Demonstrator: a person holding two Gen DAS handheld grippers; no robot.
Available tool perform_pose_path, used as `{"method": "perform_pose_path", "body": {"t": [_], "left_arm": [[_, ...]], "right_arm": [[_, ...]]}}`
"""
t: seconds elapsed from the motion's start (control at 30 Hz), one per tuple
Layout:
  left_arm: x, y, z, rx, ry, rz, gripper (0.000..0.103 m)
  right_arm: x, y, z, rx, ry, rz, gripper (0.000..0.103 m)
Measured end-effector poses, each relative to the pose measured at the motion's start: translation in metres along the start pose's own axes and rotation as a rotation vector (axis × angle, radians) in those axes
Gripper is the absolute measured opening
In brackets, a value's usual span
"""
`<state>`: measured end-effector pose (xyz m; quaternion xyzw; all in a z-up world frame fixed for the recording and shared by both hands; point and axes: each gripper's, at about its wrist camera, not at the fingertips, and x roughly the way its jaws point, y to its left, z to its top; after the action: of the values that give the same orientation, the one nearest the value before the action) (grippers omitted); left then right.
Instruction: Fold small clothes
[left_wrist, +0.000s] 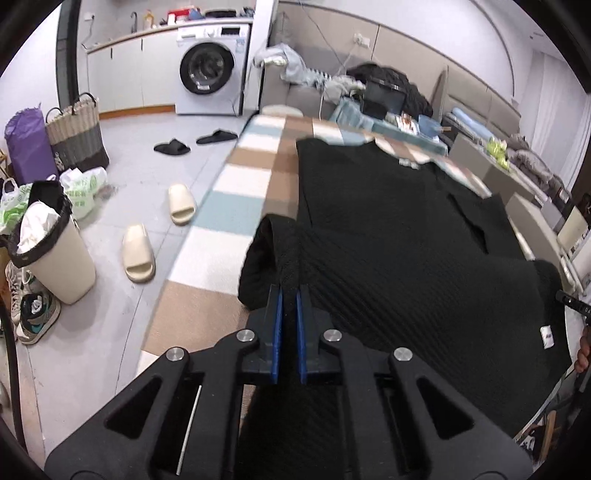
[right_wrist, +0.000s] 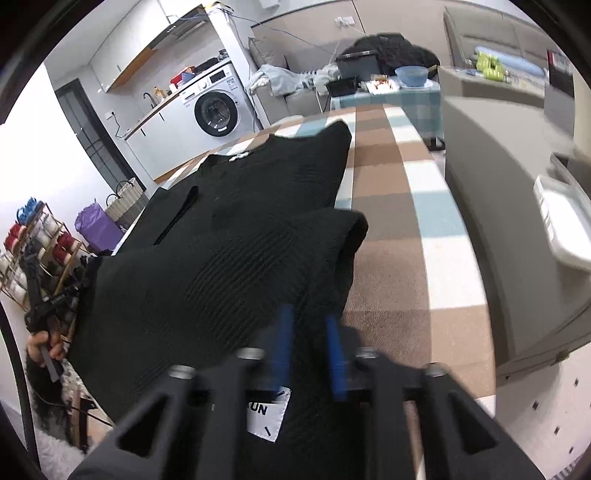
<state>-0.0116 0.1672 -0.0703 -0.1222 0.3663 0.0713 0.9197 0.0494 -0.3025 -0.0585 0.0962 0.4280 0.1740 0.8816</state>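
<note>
A black ribbed knit garment (left_wrist: 388, 229) lies spread on a checked brown, white and blue table cover (left_wrist: 236, 206). My left gripper (left_wrist: 290, 290) is shut on a raised fold at the garment's near left edge, and the cloth runs up between the blue pads. In the right wrist view the same garment (right_wrist: 221, 240) has its near edge lifted and doubled over. My right gripper (right_wrist: 307, 317) is shut on that hem, just above a white label (right_wrist: 266, 413). A hand (right_wrist: 40, 347) holds the left gripper at the far left of that view.
Beside the table on the floor are cream slippers (left_wrist: 138, 254), a lined bin (left_wrist: 55, 254), bags and a woven basket (left_wrist: 75, 133). A washing machine (left_wrist: 210, 66) stands at the back. A grey cabinet (right_wrist: 498, 184) and a white tray (right_wrist: 565, 221) border the table's right side.
</note>
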Motion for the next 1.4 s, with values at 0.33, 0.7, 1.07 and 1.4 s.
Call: {"method": "perform_pose_path", "body": {"t": [0.33, 0.7, 1.07, 1.4], "left_arm": [[-0.013, 0.009, 0.042, -0.064, -0.096, -0.026, 0.003], [0.063, 0.01, 0.064, -0.091, 0.038, 0.023, 0.01], [0.047, 0.009, 0.041, -0.074, 0.021, -0.019, 0.006], [0.055, 0.008, 0.055, -0.073, 0.002, 0.0, 0.003]], "right_arm": [[-0.012, 0.002, 0.044, 0.036, -0.162, -0.026, 0.004], [0.039, -0.02, 0.047, 0.148, 0.0, -0.089, 0.015], [0.028, -0.018, 0.037, 0.122, -0.055, 0.03, 0.005], [0.033, -0.013, 0.054, 0.113, -0.082, -0.09, 0.005]]}}
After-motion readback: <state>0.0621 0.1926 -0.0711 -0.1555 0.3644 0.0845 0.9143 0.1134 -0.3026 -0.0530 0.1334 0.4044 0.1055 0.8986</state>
